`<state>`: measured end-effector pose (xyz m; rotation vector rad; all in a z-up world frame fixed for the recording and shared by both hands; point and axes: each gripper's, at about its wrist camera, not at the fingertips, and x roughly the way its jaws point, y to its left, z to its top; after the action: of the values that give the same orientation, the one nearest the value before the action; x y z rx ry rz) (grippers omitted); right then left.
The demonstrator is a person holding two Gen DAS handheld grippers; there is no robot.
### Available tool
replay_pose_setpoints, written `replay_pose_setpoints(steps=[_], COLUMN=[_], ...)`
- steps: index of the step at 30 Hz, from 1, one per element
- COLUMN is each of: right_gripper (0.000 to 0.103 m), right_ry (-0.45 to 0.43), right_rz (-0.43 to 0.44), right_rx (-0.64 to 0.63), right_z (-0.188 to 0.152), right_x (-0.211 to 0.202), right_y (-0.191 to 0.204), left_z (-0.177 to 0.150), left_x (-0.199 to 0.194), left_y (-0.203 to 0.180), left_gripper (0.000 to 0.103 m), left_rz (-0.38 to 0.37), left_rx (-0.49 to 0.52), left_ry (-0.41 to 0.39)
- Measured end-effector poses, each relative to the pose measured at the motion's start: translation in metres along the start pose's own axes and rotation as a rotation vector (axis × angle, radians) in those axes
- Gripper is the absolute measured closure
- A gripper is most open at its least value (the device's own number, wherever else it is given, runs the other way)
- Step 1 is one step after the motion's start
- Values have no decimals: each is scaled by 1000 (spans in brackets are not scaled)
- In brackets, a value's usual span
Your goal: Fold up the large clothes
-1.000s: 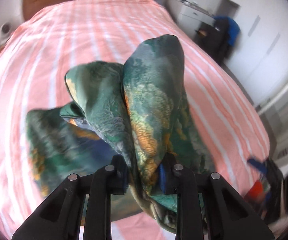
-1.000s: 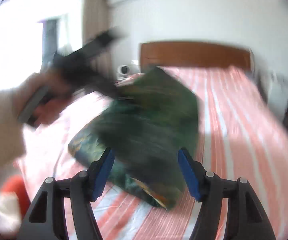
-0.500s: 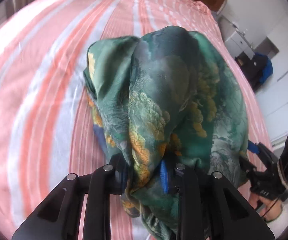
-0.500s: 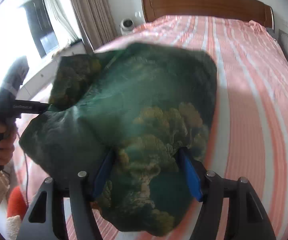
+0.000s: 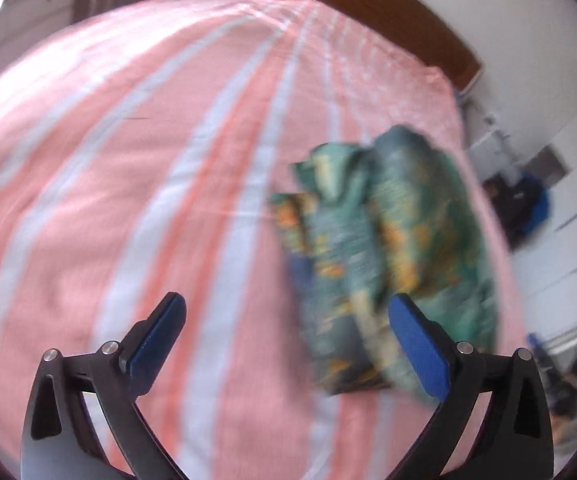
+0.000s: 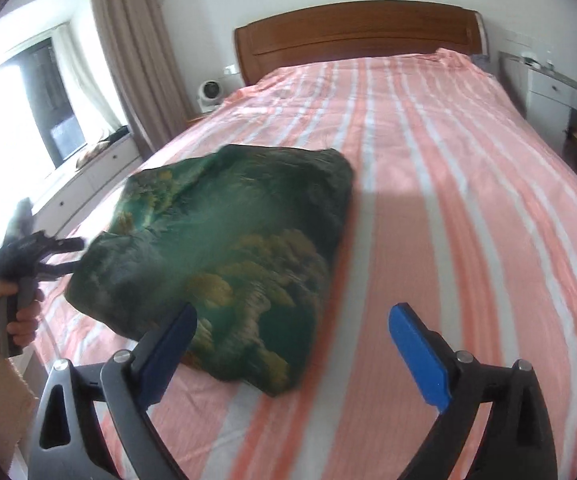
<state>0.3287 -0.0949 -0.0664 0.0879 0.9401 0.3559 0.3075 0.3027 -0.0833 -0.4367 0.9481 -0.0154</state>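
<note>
Left tongs point(image 5: 286, 322): jaws set wide apart, nothing between the blue pads point(image 5: 158, 330). The view from this wrist is motion-blurred. The right-hand pad overlaps the near edge of the garment in this view; whether it touches cannot be told.

Right tongs point(image 6: 292, 334): jaws likewise spread wide, holding nothing. The left-hand pad overlaps the near corner of the garment in this view; whether it touches cannot be told.

Green printed garment point(image 6: 228, 256): lying in a bunched, roughly folded heap on the bed point(image 6: 468, 200), near its foot and toward the window side. Fabric is dark green with yellow-orange tree or cloud motifs. In the left wrist view the same garment point(image 5: 388, 256) appears as several rolled folds lying side by side on the striped sheet.

Bed: covered with a pink and white striped sheet; wooden headboard point(image 6: 356, 36) at the far end.

In the right wrist view the left tongs point(image 6: 64, 258) are seen from outside, gripped by the person's left hand point(image 6: 16, 312), with the tips just beside the garment's left edge.

Surroundings: curtain point(image 6: 136, 60) beside the window, small white fan point(image 6: 208, 94) by the headboard, white drawer unit point(image 6: 548, 92) at the right wall
</note>
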Motion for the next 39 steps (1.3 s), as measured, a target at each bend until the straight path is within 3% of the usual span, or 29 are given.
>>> replay_pose_setpoints(steps=[3, 7, 13, 16, 19, 22, 26, 28, 32, 36, 38, 39], right_gripper=[7, 7, 7, 7, 7, 7, 5, 4, 4, 4, 4, 4], right_ry=[47, 129, 300, 332, 345, 323, 310, 309, 305, 303, 299, 296], right_rz=[-50, -112, -182, -266, -332, -332, -294, -261, -219, -202, -201, -197], right_rx=[45, 103, 159, 118, 48, 18, 40, 60, 65, 89, 84, 80], right_z=[-19, -51, -102, -126, -141, -149, -150, -150, -149, -141, -136, -134], right_x=[-9, -17, -11, -7, -1, 0, 4, 5, 0, 4, 6, 7], right_y=[-16, -32, -46, -44, -38, -37, -44, -50, -58, -64, -57, -53], left_z=[-25, -54, -78, -80, -79, -78, -68, -60, -11, 45, 69, 72], left_x=[7, 32, 71, 74, 74, 78, 82, 74, 34, 9, 10, 13], left_y=[10, 16, -2, 2, 21, 40, 41, 37, 44, 31, 7, -8], left_gripper=[2, 2, 1, 0, 0, 0, 0, 1, 1, 1, 1, 1], left_rz=[175, 303, 507, 499, 419, 346, 363, 293, -96, -550, -623, -604], left_rx=[78, 141, 322, 312, 237, 180, 163, 127, -8, -76, 1, 45], left_ry=[24, 67, 88, 49, 46, 44, 96, 141, 64, 10, 33, 54])
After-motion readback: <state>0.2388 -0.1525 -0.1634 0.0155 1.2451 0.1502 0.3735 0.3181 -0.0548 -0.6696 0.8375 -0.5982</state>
